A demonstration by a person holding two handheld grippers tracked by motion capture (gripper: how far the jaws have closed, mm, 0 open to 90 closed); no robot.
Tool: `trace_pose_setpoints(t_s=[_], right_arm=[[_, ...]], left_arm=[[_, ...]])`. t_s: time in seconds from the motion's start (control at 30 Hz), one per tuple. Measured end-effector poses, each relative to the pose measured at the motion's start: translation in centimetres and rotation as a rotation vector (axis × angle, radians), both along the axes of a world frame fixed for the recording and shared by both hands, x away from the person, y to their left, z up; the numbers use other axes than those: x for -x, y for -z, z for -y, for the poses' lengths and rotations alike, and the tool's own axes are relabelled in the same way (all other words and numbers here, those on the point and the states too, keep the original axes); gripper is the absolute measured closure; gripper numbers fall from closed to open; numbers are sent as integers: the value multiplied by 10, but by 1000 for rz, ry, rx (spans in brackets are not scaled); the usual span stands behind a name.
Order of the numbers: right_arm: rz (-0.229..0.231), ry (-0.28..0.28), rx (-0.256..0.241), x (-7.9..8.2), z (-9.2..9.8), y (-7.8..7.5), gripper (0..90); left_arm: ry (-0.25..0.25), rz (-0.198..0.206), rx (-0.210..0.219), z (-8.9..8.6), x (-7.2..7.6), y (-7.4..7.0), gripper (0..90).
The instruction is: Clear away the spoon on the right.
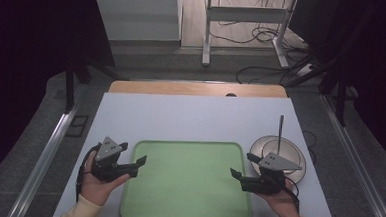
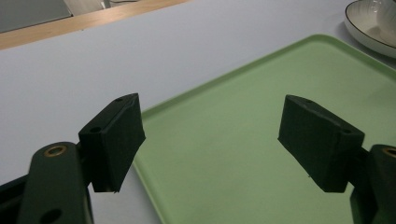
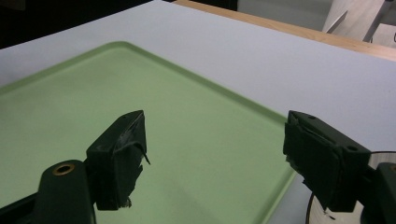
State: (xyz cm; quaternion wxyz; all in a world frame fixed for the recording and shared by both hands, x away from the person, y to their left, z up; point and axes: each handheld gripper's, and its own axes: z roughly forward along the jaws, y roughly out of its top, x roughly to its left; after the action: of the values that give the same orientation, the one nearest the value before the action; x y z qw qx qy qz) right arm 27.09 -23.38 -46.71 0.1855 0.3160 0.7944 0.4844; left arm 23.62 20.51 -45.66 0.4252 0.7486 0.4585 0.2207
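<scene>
A pale green tray point(image 1: 186, 208) lies at the near middle of the white table, bare inside. My left gripper point(image 1: 134, 154) is held at the tray's left rim, open, with nothing between its jaws; the left gripper view has the tray point(image 2: 243, 154) straight ahead. At the tray's right rim my right gripper point(image 1: 242, 164) is open too and holds nothing. Just behind it sits a white plate point(image 1: 298, 171) with a dark rim and a utensil point(image 1: 280, 130) whose handle points away from me. The plate point(image 2: 369, 32) appears at the top right of the left gripper view.
The white table top point(image 1: 190, 118) stretches beyond the tray to a wooden strip point(image 1: 197, 88) at its far edge. Past that are a metal desk frame point(image 1: 245, 26) and cables on the floor. Metal rails point(image 1: 43, 160) run along both sides.
</scene>
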Motion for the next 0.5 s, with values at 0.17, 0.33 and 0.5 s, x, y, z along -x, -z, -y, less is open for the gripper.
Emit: trace_pose_setpoints(t_s=[0.17, 0.33, 0.5], right_arm=[[9, 1, 11, -2, 1, 0, 206], [6, -1, 21, 0, 1, 2, 207], [8, -1, 17, 3, 2, -1, 210]], left_arm=[[-8, -20, 2, -1, -3, 5, 215], [-4, -10, -15, 1, -8, 4, 215], [6, -15, -18, 4, -8, 6, 215]])
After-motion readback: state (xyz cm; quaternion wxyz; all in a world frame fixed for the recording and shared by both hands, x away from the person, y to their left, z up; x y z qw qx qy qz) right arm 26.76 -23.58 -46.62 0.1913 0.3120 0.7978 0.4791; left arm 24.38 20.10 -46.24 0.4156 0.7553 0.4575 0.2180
